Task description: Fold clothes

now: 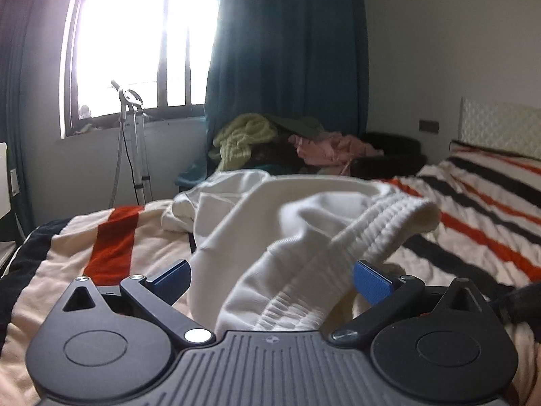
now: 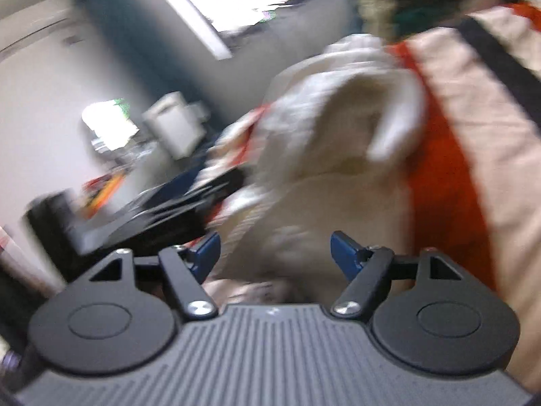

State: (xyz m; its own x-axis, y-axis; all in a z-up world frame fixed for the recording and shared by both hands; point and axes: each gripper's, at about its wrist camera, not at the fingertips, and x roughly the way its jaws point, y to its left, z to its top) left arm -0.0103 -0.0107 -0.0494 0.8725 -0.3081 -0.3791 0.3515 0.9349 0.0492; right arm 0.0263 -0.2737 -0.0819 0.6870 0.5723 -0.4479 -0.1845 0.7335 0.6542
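A white garment with a ribbed elastic waistband (image 1: 287,230) lies bunched on the striped bedcover (image 1: 111,237). My left gripper (image 1: 270,280) is open, its blue pads wide apart, and the waistband cloth runs between them without being pinched. In the blurred right wrist view the same white garment (image 2: 331,155) lies heaped ahead on the striped bedcover (image 2: 473,128). My right gripper (image 2: 274,253) is open too, with white cloth just beyond the gap between its blue pads.
A pile of other clothes, green (image 1: 243,135) and pink (image 1: 334,149), sits past the bed by a dark teal curtain (image 1: 287,50). A garment steamer stand (image 1: 132,142) is below the window. The headboard (image 1: 500,128) is at right. Cluttered furniture (image 2: 135,189) lies left.
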